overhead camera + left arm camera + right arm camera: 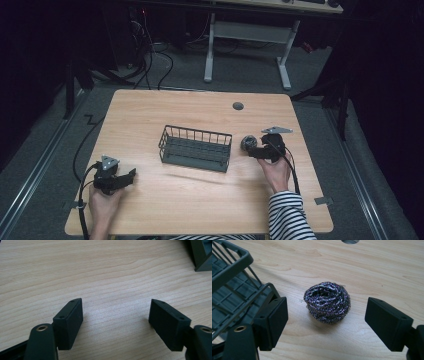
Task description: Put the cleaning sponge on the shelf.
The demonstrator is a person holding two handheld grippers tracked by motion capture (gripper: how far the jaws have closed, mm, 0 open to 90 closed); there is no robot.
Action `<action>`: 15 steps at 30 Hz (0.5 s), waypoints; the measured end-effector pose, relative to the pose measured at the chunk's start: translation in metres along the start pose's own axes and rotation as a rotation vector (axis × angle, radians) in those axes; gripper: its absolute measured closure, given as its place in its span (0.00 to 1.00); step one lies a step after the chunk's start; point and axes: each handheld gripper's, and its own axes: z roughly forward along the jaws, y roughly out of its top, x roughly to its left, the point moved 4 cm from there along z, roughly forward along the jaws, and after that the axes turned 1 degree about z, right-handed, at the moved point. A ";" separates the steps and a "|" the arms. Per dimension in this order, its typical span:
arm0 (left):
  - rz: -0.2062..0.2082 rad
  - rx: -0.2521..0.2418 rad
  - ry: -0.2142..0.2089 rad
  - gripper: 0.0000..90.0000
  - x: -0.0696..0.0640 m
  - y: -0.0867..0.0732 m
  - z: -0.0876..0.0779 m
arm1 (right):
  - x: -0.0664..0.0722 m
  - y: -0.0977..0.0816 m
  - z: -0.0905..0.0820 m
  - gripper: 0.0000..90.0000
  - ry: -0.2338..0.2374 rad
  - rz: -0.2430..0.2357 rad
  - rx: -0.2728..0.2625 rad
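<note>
The right gripper [325, 322] stands wide open around a steel scourer [327, 301] on the table [200, 195], touching nothing. The left gripper [116, 317] is open and empty

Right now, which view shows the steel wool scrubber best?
The right gripper view: the steel wool scrubber sits close up on the table, between the open jaws and untouched, its coiled wire clear. In the high view it is a small dark ball between the wire basket and the right gripper. The left gripper view looks at bare tabletop.
</note>
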 end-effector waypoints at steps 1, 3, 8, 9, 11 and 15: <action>0.000 0.000 0.000 0.31 0.000 0.000 0.000 | 0.000 0.001 0.002 0.21 0.002 0.000 0.006; 0.000 0.000 0.000 0.31 0.000 0.000 0.000 | 0.002 0.003 0.006 0.20 0.004 -0.002 0.011; 0.000 0.000 -0.001 0.31 0.000 0.000 0.000 | 0.002 0.005 0.018 0.20 0.000 0.005 0.025; 0.000 0.000 -0.001 0.31 0.000 0.000 0.000 | 0.002 0.005 0.020 0.19 0.000 0.004 0.038; 0.000 0.000 -0.001 0.31 0.000 0.000 0.000 | 0.003 0.005 0.025 0.19 -0.004 -0.008 0.053; 0.000 0.000 -0.002 0.31 0.000 0.000 0.000 | 0.006 0.007 0.032 0.19 -0.019 -0.026 0.074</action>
